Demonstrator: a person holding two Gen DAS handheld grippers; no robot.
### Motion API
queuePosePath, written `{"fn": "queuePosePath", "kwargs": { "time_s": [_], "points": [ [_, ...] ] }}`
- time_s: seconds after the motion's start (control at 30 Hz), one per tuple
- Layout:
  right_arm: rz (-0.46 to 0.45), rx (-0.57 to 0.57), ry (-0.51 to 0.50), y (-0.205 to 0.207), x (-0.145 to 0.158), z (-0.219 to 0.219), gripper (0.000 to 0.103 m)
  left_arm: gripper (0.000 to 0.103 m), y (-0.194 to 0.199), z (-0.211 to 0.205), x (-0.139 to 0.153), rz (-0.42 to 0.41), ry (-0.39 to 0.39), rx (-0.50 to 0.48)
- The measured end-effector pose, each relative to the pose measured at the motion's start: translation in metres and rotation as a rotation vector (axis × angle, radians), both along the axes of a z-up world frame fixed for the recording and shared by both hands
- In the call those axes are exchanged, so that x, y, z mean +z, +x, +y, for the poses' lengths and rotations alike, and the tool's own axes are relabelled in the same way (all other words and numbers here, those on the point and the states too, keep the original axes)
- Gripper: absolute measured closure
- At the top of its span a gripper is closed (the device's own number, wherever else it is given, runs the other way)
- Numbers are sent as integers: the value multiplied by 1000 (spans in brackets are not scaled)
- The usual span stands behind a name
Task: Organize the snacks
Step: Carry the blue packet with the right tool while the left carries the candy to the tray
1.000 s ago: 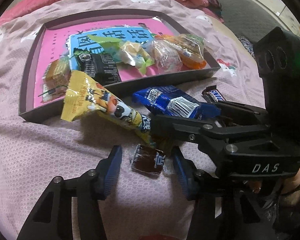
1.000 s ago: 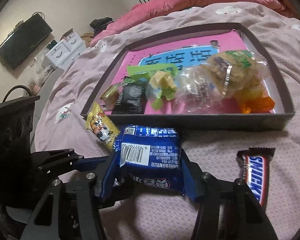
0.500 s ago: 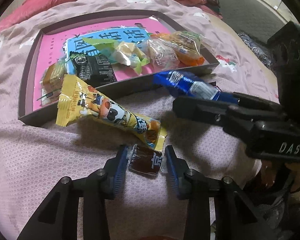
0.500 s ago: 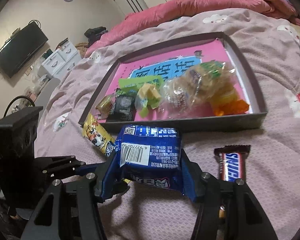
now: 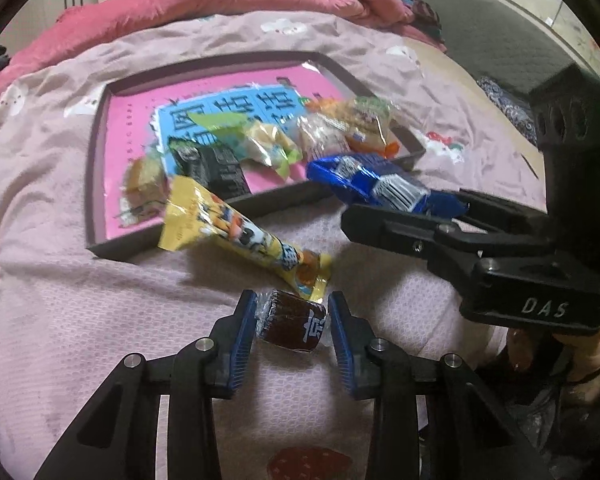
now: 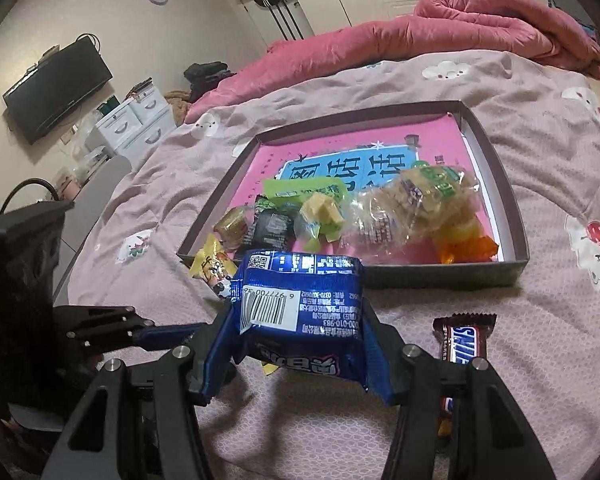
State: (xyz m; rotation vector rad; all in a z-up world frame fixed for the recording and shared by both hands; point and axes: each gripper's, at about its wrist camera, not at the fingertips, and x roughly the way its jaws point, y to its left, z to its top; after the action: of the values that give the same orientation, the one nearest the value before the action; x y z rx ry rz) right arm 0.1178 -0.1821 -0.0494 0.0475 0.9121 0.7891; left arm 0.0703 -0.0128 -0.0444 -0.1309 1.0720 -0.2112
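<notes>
My left gripper (image 5: 292,326) is shut on a small dark brown candy (image 5: 290,326) and holds it a little above the bedspread. My right gripper (image 6: 300,340) is shut on a blue snack packet (image 6: 302,304), lifted above the bed in front of the tray; the packet also shows in the left wrist view (image 5: 376,186). A dark shallow tray (image 6: 518,240) with a pink and blue liner holds several wrapped snacks. A yellow cartoon packet (image 5: 236,236) leans on the tray's near rim. A Snickers bar (image 6: 462,342) lies on the bed right of my right gripper.
The pinkish patterned bedspread (image 5: 60,320) spreads around the tray. A rolled pink quilt (image 6: 480,28) lies behind it. A white drawer unit (image 6: 136,120) and a wall television (image 6: 56,88) stand far left.
My left gripper closed on the brown candy and raised it slightly. My right gripper lifted the blue packet up and back from the tray's edge.
</notes>
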Motion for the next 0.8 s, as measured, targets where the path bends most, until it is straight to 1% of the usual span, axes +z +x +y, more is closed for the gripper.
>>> {"fn": "queuePosePath", "kwargs": {
  "time_s": [0.5, 0.8],
  "points": [
    [-66, 0, -11, -3, 16, 2, 46, 66, -4, 25, 36, -75, -20, 89],
    [-98, 4, -16, -3, 25, 6, 46, 66, -4, 40, 50, -103, -33, 133]
  ]
}}
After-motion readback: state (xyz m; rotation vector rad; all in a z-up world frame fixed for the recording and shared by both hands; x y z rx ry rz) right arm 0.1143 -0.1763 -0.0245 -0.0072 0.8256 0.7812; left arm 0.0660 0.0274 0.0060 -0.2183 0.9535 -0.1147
